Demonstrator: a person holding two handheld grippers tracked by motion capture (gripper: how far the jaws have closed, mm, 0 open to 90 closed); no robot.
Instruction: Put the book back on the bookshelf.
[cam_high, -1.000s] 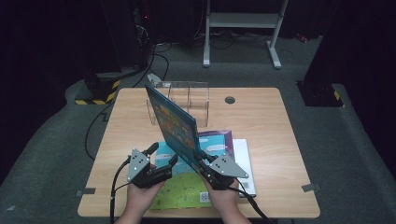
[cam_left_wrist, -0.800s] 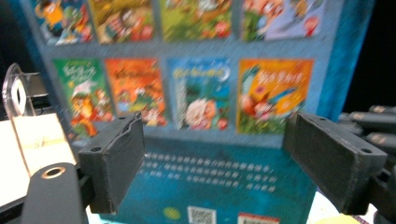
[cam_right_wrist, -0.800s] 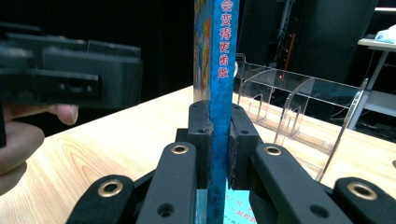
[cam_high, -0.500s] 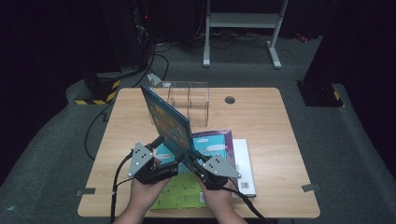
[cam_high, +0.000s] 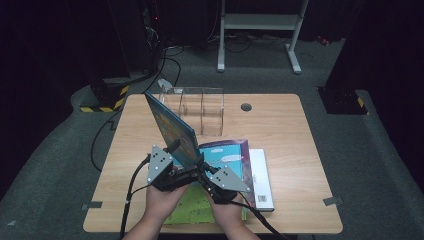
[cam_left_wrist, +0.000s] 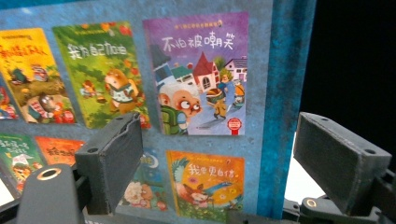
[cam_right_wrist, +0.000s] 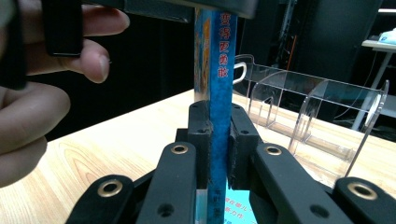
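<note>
A thin blue picture book (cam_high: 172, 125) stands on edge above the table, leaning back to the left. My right gripper (cam_high: 202, 169) is shut on its lower spine. In the right gripper view the pads (cam_right_wrist: 240, 140) clamp the spine (cam_right_wrist: 219, 56) from both sides. My left gripper (cam_high: 176, 152) sits close on the book's left side, open. Its own view has the jaws wide apart (cam_left_wrist: 219, 128) in front of the back cover (cam_left_wrist: 140, 70), which carries several small cover pictures. Neither pad touches the book.
A clear acrylic divider rack (cam_high: 197, 107) stands behind the book at mid-table. Flat books lie under my hands: a purple-teal one (cam_high: 227, 155), a white one (cam_high: 262, 175), a green one (cam_high: 192, 210). The wooden table (cam_high: 300, 135) has a cable hole (cam_high: 245, 106).
My left gripper has risen and drawn in closer to the book and the right gripper. The book's top corner has swung a little to the left. The right gripper has kept its hold.
</note>
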